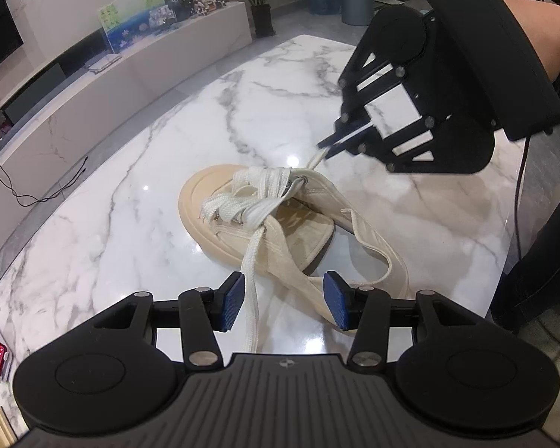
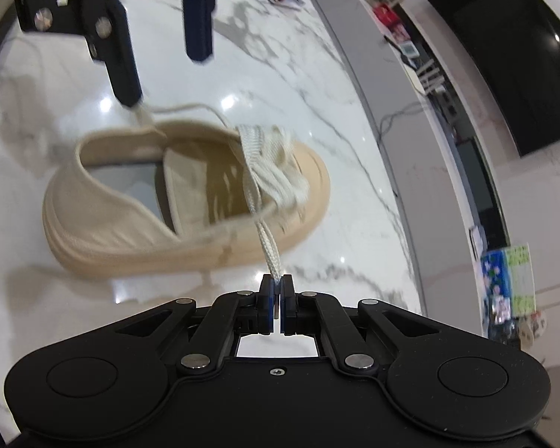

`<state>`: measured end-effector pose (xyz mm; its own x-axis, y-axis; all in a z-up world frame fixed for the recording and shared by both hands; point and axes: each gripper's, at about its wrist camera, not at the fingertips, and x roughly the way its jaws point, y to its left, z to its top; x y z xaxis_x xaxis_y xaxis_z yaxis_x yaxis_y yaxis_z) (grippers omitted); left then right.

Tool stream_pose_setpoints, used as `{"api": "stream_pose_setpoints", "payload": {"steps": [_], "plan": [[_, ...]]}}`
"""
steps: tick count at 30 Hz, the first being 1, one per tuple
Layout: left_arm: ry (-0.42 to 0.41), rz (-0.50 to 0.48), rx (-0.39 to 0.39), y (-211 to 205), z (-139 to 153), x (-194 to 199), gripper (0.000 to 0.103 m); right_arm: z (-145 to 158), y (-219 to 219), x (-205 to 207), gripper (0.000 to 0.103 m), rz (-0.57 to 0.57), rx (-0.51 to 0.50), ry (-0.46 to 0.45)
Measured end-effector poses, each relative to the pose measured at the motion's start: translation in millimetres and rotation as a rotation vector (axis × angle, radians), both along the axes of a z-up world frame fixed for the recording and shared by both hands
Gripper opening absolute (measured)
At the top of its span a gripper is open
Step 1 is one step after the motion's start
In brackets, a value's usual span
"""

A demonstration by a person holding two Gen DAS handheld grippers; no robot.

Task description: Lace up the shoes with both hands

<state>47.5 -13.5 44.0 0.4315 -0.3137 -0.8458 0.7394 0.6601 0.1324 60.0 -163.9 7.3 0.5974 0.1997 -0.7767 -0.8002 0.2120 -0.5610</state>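
Right wrist: lace (image 2: 270, 257) pinched between fingers (image 2: 268, 300).

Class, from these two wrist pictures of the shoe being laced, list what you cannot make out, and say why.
- Shoe, right wrist view: blurred, so its eyelets are unreadable.
- Lace end inside the right gripper: hidden by the pads.
- Lace between the left gripper pads: its end is hidden under the gripper body.
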Motion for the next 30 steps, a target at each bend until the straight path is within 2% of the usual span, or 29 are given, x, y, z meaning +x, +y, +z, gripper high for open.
{"api": "stream_pose_setpoints", "payload": {"steps": [16, 19, 20, 21, 23, 26, 28, 29, 30], "plan": [[-0.027, 0.028, 0.037, 0, 5, -16, 0.045, 8, -32, -21, 0.000, -0.093, -0.030, -0.008], [-0.048, 0.075, 0.038, 0, 5, -18, 0.047, 10, -33, -24, 0.001, -0.165, -0.009, -0.029], [-0.059, 0.106, 0.038, 1, 5, -19, 0.047, 10, -33, -25, 0.005, -0.177, 0.000, -0.025], [-0.073, 0.144, 0.040, 2, 5, -20, 0.049, 13, -33, -28, 0.009, -0.215, 0.028, -0.023], [-0.118, 0.234, 0.043, 4, 4, -27, 0.050, 19, -32, -32, 0.027, -0.272, 0.111, -0.018], [-0.150, 0.342, 0.010, 4, 3, -39, 0.051, 35, -30, -40, 0.034, -0.412, 0.336, 0.059], [-0.137, 0.443, -0.014, 5, 3, -42, 0.053, 41, -28, -41, 0.037, -0.522, 0.445, 0.098], [-0.118, 0.500, -0.018, 6, 3, -40, 0.053, 43, -28, -41, 0.039, -0.545, 0.466, 0.107], [-0.098, 0.552, -0.021, 9, 4, -37, 0.053, 46, -27, -43, 0.039, -0.626, 0.544, 0.138]]}}
